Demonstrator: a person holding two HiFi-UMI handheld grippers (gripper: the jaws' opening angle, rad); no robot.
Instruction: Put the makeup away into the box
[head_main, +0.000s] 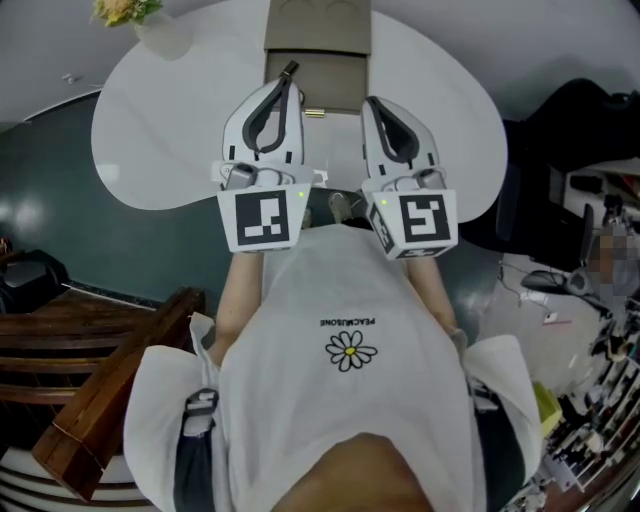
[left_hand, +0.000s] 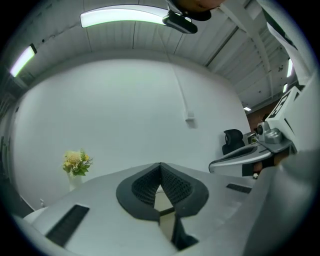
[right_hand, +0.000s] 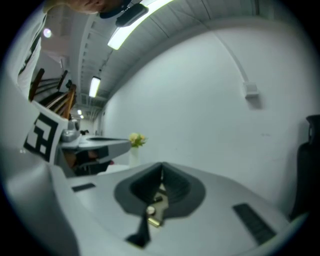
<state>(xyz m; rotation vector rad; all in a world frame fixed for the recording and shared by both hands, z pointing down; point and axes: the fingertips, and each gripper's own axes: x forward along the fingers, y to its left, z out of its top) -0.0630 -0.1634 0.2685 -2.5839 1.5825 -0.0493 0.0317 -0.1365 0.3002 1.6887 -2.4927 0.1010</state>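
Surface: white rounded table (head_main: 140, 130), with tan rectangular box (head_main: 317, 40) at far centre. Small gold makeup tube (head_main: 313, 113) lies crosswise at the box's near edge, between the 2 claws. Both left gripper (head_main: 289, 75) and right gripper (head_main: 372, 103) are closed tight and empty; neither is clearly nearer.

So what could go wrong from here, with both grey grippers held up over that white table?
The small gold makeup tube lies on the round white table just before the beige box. It is slim, so the shut left gripper or right gripper must open in time or might knock it away. The white vase of yellow flowers stands near the table's edge; a wide sweep could tip it.
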